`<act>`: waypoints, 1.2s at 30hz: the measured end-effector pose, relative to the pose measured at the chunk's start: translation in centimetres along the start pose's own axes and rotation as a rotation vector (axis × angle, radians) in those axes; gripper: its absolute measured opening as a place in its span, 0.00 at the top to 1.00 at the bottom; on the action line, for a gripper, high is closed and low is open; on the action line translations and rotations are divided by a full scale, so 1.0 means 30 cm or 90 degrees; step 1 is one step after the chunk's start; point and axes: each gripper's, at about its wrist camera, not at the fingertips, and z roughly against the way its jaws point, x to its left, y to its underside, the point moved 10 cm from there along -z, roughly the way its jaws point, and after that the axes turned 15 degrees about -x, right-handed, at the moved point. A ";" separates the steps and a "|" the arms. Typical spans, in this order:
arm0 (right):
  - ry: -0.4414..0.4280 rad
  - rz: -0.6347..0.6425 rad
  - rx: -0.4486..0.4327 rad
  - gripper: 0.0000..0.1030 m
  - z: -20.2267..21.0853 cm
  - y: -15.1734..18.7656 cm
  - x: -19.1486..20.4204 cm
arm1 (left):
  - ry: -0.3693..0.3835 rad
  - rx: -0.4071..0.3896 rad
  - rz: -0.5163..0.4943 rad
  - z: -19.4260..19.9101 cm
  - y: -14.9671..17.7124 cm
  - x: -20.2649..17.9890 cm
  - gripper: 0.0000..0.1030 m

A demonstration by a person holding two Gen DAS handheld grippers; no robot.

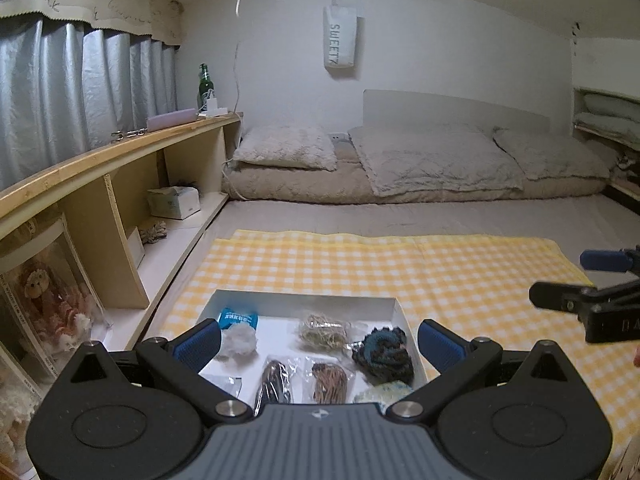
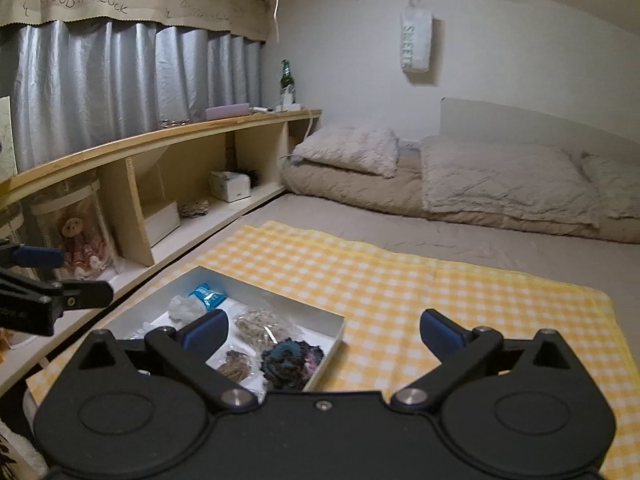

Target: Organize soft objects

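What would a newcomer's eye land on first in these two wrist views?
Probably the yellow checked cloth spread over the bed, with the shallow white box at its near left holding bagged yarn bundles and a dark teal crocheted piece. Both the left gripper and right gripper hover open and empty above it.

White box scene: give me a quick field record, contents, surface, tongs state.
container: white box, open top
surface: yellow checked cloth
contents: blue packet, white fluff, dark knit piece, bagged yarn bundles
left tongs: open, above box, holding nothing
right tongs: open, holding nothing
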 end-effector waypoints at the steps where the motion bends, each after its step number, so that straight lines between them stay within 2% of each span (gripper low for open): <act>1: 0.004 0.001 -0.003 0.00 0.011 0.004 -0.001 | -0.002 -0.001 -0.004 0.009 0.008 -0.004 0.00; 10: 0.040 -0.017 0.005 0.00 0.085 0.070 -0.028 | -0.014 -0.005 -0.018 0.052 0.049 -0.020 0.00; 24: 0.043 -0.017 0.020 0.00 0.123 0.132 -0.015 | -0.014 0.005 -0.027 0.047 0.078 -0.038 0.00; 36: 0.047 -0.012 0.014 0.00 0.128 0.127 -0.029 | -0.009 0.015 -0.030 0.035 0.092 -0.050 0.00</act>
